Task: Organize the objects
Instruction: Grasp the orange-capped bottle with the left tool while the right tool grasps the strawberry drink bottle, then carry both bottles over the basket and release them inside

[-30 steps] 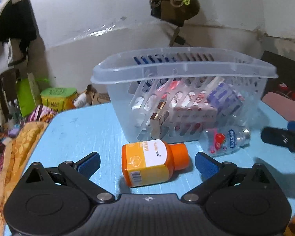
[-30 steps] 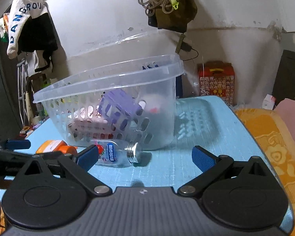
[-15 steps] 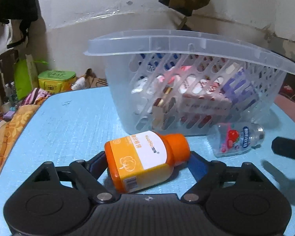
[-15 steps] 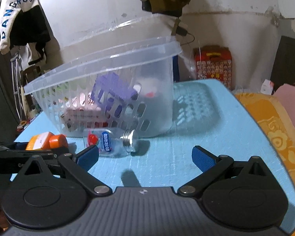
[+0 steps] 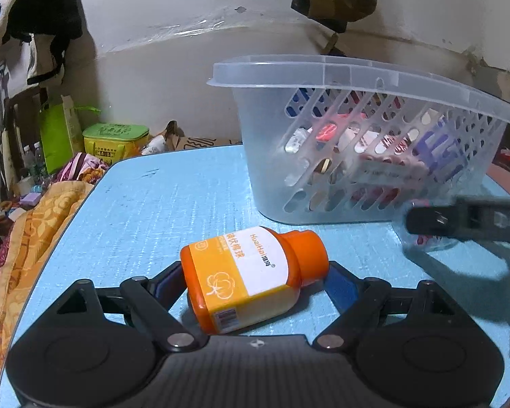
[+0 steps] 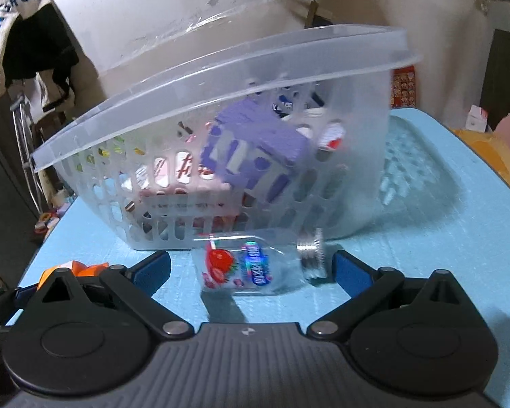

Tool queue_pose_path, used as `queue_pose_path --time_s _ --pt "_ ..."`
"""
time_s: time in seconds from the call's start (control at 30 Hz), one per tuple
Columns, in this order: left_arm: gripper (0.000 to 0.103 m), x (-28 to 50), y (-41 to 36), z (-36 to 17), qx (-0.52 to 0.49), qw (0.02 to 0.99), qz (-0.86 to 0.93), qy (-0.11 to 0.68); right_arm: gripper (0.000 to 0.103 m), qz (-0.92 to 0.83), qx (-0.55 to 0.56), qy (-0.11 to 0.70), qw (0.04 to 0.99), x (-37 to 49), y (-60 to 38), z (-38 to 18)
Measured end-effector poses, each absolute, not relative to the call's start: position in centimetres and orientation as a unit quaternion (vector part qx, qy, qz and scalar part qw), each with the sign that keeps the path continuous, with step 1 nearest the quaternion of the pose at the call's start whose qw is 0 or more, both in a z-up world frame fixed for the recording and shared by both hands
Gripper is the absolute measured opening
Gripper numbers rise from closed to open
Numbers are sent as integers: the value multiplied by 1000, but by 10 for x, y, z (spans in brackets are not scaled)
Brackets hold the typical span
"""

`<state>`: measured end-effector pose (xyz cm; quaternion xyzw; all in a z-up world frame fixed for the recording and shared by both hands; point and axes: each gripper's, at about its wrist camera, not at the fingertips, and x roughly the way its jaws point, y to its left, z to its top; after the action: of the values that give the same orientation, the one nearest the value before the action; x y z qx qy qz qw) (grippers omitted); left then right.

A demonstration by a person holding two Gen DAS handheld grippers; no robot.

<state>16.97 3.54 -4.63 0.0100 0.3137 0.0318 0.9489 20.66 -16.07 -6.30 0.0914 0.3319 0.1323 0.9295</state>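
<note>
An orange bottle (image 5: 251, 280) with a white and yellow label lies on its side on the blue table (image 5: 173, 204). My left gripper (image 5: 255, 282) is shut on it, its blue pads at the bottle's base and cap. A clear plastic bottle (image 6: 255, 267) with a strawberry label and silver cap lies in front of the clear basket (image 6: 374, 51). My right gripper (image 6: 251, 272) is open with its fingers on either side of that bottle, apart from it. The basket (image 5: 323, 68) holds a purple box (image 6: 255, 142) and several packets.
An orange patterned blanket (image 5: 27, 238) hangs by the table's left edge. A green and yellow tin (image 5: 115, 139) and clutter stand beyond the far left corner. Clothes (image 6: 20, 34) hang on the wall. A red box (image 6: 404, 88) stands behind the basket.
My left gripper has closed on the orange bottle and shifted left. My right gripper has moved forward so the clear bottle lies between its open fingers.
</note>
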Motion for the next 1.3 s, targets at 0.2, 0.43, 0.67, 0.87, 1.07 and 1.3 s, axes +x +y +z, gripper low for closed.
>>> queue_pose_path --time_s 0.2,0.43,0.67,0.87,1.07,1.3 --pt "89 169 37 -48 16 951 26 307 86 139 48 317 937 196 -156 -61" --pt "89 163 39 -46 18 955 30 294 86 163 -1 269 949 160 -176 -38" --pt "89 138 27 -27 23 965 2 260 86 181 12 211 961 134 -209 -13" --pt "89 106 2 -10 47 973 -33 224 86 191 -21 175 966 108 -218 -11" --pt "89 93 -3 8 39 978 -37 204 86 210 -21 165 963 96 -231 -7" --pt "89 98 8 15 25 979 -14 204 86 211 22 162 964 95 -262 -5"
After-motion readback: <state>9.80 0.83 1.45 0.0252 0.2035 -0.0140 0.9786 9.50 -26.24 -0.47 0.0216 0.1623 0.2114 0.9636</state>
